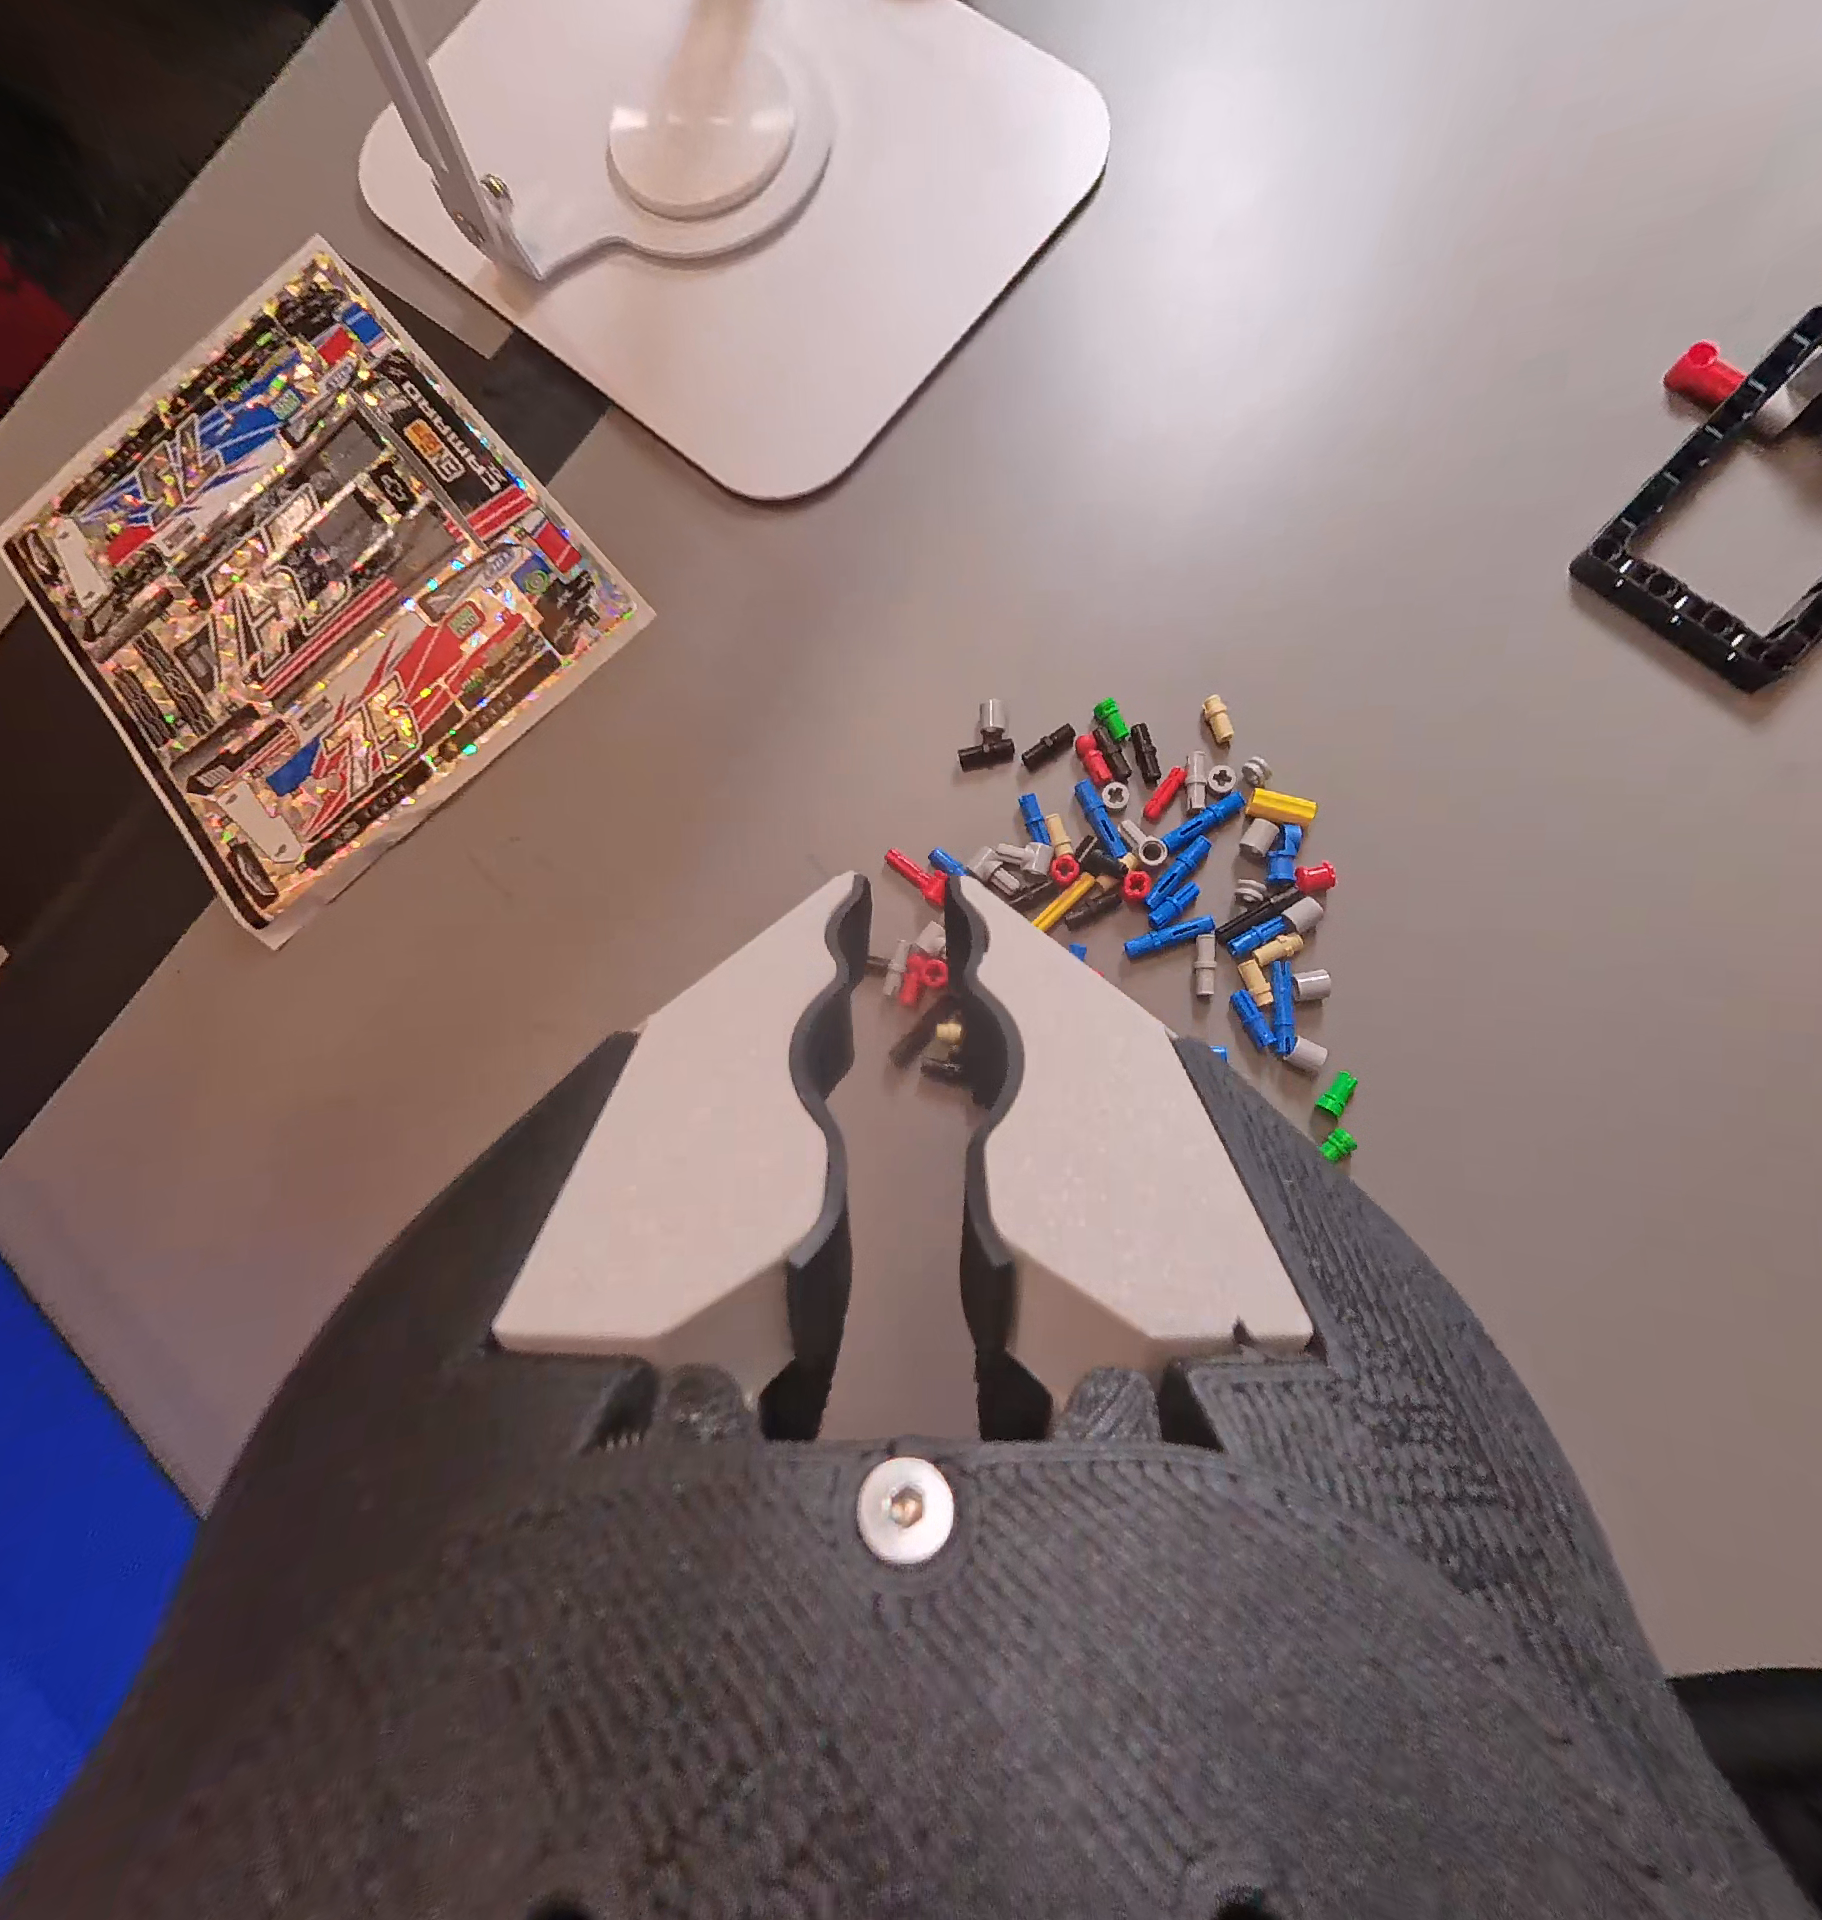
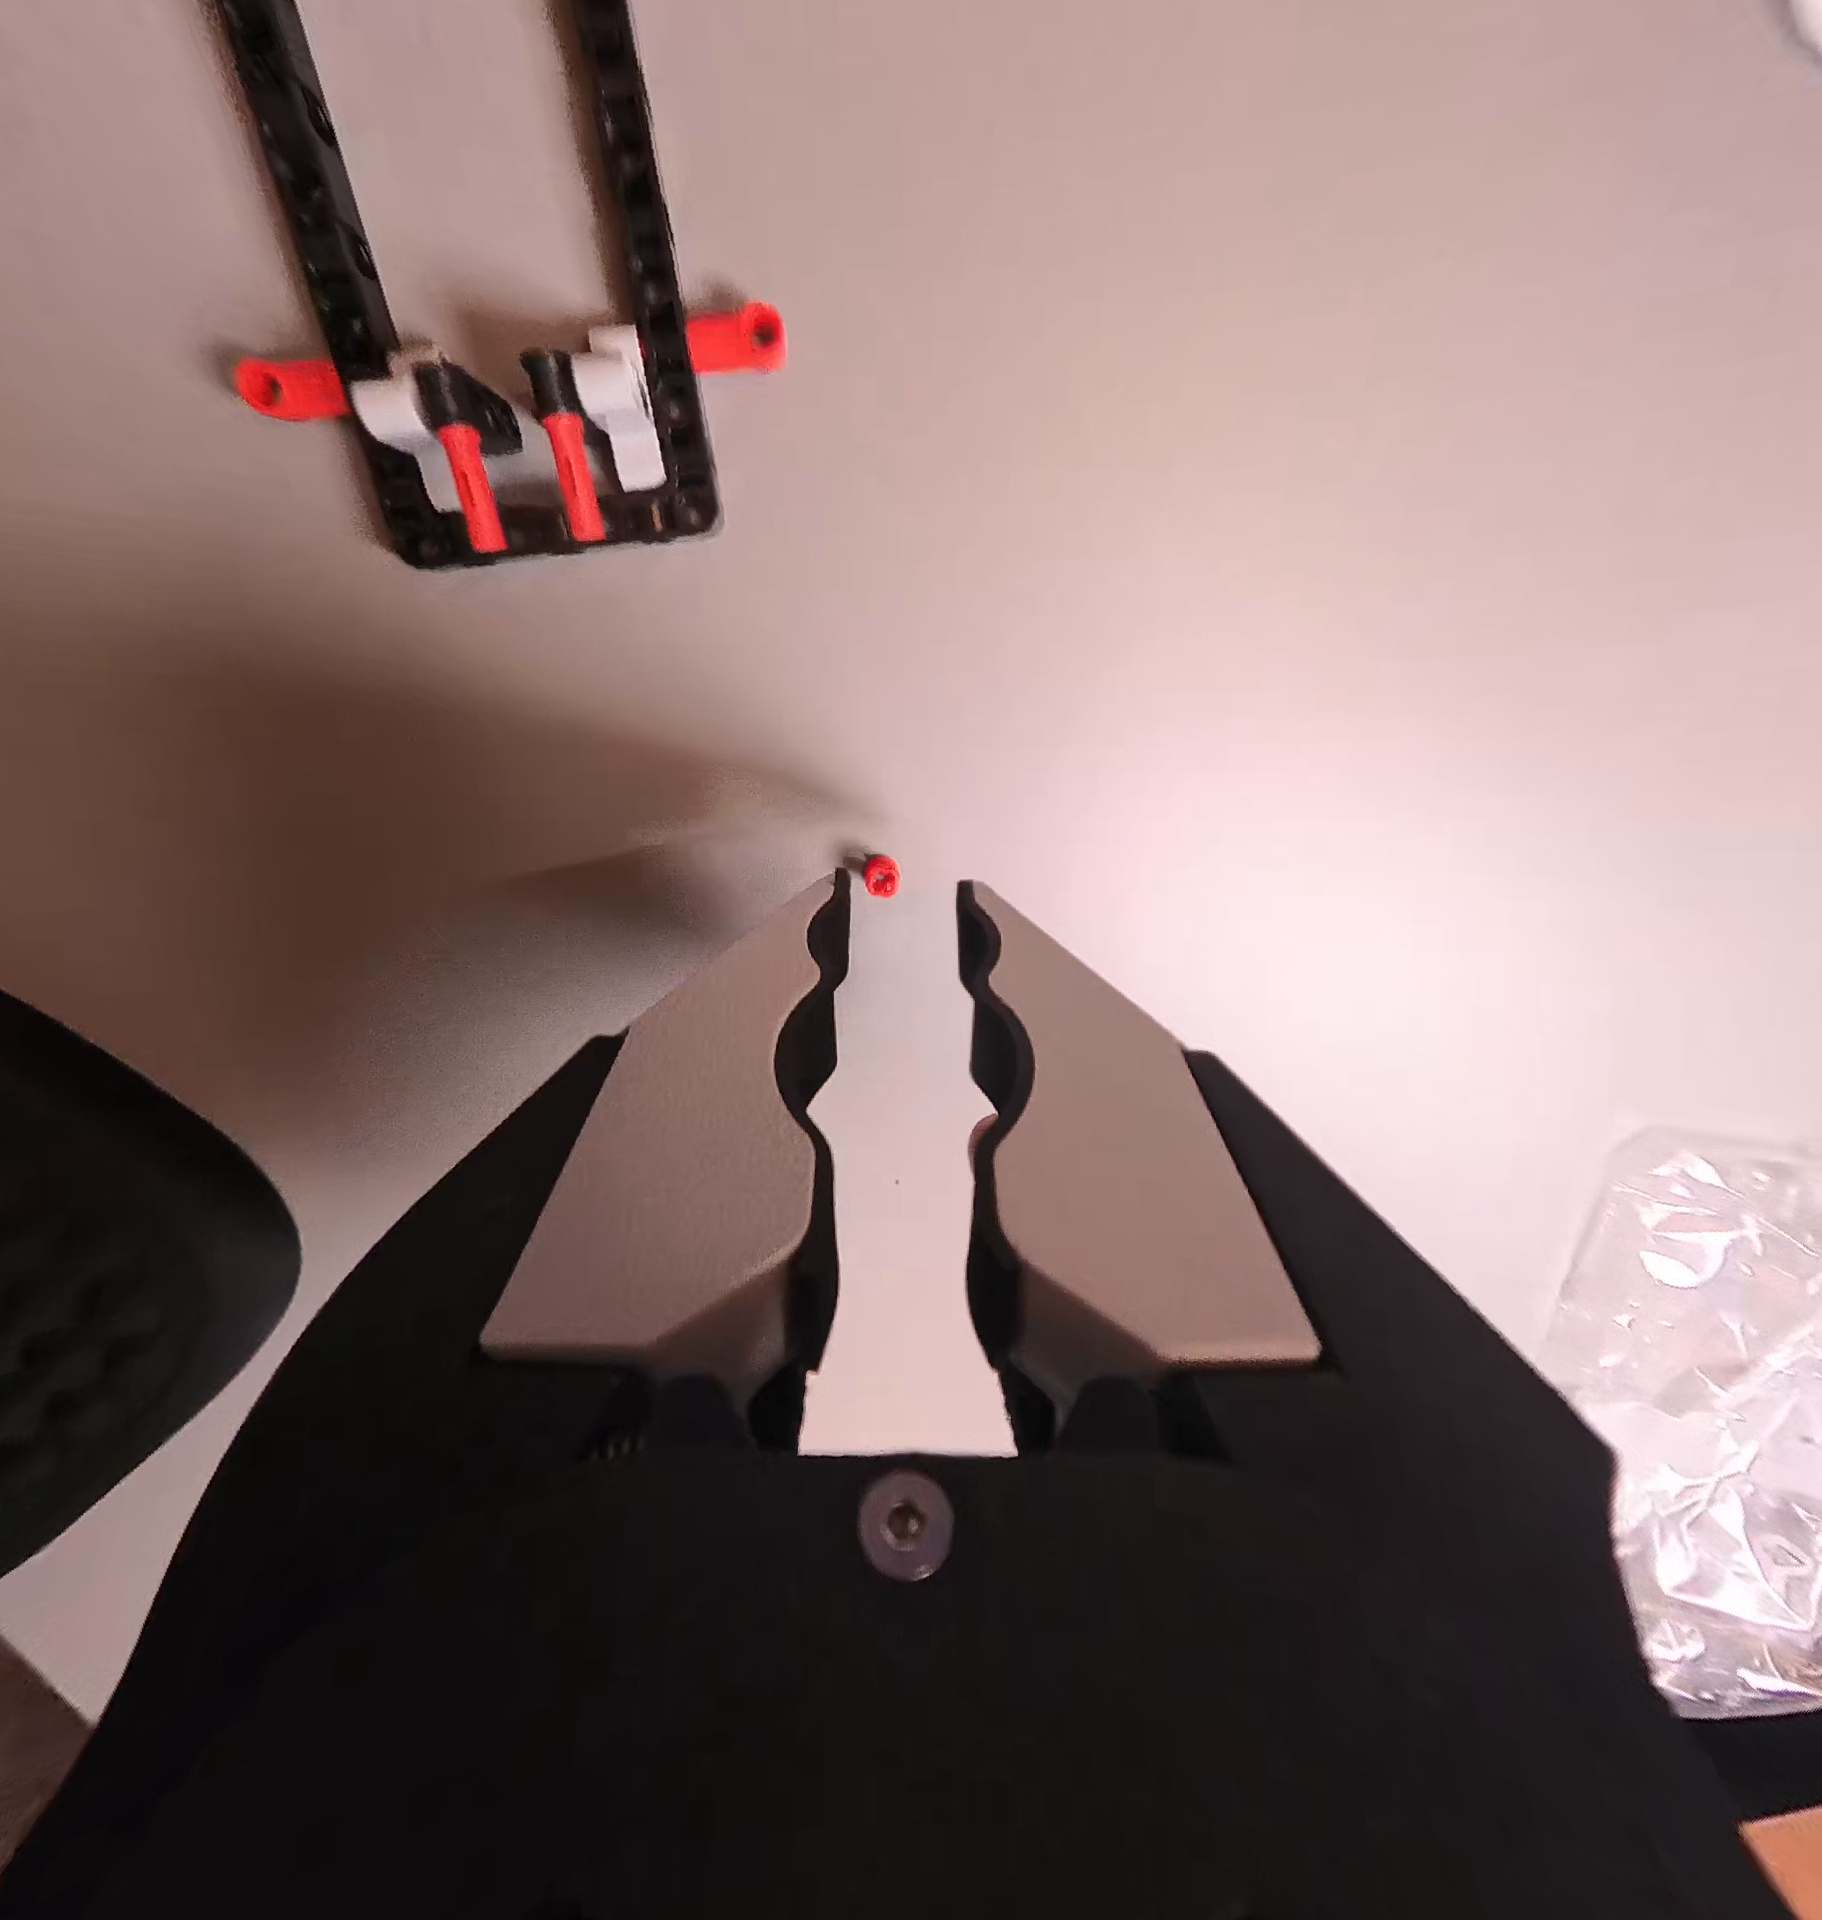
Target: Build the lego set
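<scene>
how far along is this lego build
Early. Done: a black frame already carries white connectors and red pins. In hand: nothing is gripped; the right tool is open, with a small red piece at its tips, and the left tool hangs open over the pile of loose pins. Left: most of that pile, plus the untouched sticker sheet.

Grey table (image 1: 1302,312), loose pin pile (image 1: 1156,862), black frame (image 2: 533,416), sticker sheet (image 1: 315,592), white stand base (image 1: 761,343), clear bag (image 2: 1738,1434)
</scene>
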`<state>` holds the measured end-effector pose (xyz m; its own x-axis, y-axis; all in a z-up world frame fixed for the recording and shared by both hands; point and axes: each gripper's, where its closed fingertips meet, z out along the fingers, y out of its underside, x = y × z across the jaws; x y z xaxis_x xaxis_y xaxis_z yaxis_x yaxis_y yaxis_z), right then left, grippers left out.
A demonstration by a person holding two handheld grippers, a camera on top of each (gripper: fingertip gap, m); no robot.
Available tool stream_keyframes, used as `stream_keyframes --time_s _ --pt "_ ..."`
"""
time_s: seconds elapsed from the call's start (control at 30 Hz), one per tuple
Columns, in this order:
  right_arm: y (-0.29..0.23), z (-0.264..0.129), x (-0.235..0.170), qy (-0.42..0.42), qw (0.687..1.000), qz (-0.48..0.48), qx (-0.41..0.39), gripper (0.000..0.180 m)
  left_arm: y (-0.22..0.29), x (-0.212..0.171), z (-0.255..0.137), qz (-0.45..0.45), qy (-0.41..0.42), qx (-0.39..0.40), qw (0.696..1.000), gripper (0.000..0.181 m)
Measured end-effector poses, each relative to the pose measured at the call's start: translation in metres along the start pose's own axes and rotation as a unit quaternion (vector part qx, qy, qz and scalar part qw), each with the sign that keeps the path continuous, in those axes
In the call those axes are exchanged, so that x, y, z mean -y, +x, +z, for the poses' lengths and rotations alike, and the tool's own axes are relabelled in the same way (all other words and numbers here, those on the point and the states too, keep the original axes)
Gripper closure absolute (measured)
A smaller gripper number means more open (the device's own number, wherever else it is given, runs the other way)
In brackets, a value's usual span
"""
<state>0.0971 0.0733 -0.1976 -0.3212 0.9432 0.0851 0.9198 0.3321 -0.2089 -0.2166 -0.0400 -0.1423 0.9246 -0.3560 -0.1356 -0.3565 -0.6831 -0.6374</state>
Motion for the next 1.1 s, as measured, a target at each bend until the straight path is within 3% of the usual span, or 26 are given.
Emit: stream_keyframes --time_s 0.03,0.13,0.27,0.37,0.5,0.73,0.97,1.03,1.1 --pt "0.001 -0.009 0.007 0.027 1.0 0.005 -0.01 0.161 0.001 -0.002 0.001 0.002 -0.004 -0.002 1.0 0.168" --pt "0.003 -0.049 0.045 0.189 0.979 0.049 -0.053 0.159 0.003 -0.009 0.006 0.008 -0.022 -0.005 1.0 0.169" --pt "-0.014 -0.102 0.082 0.459 0.875 0.128 -0.088 0.151 0.006 -0.02 0.012 0.022 -0.053 -0.014 0.998 0.172" --pt "-0.034 -0.101 0.081 0.538 0.817 0.176 -0.106 0.151 0.011 -0.028 0.016 0.031 -0.074 -0.027 0.996 0.175" --pt "-0.053 -0.087 0.083 0.571 0.788 0.187 -0.134 0.15 0.023 -0.042 0.02 0.046 -0.11 -0.055 0.991 0.176" --pt "-0.053 -0.074 0.086 0.571 0.79 0.185 -0.128 0.154 0.054 -0.068 0.02 0.08 -0.162 -0.135 0.974 0.165" --pt "-0.054 -0.065 0.085 0.557 0.801 0.179 -0.129 0.156 0.049 -0.066 0.032 0.09 -0.156 -0.115 0.977 0.168" --pt "-0.053 -0.064 0.083 0.554 0.802 0.18 -0.131 0.157 0.04 -0.064 0.032 0.097 -0.156 -0.09 0.979 0.181" --pt "-0.051 -0.062 0.082 0.553 0.802 0.184 -0.129 0.157 0.034 -0.061 0.031 0.094 -0.146 -0.076 0.982 0.181"
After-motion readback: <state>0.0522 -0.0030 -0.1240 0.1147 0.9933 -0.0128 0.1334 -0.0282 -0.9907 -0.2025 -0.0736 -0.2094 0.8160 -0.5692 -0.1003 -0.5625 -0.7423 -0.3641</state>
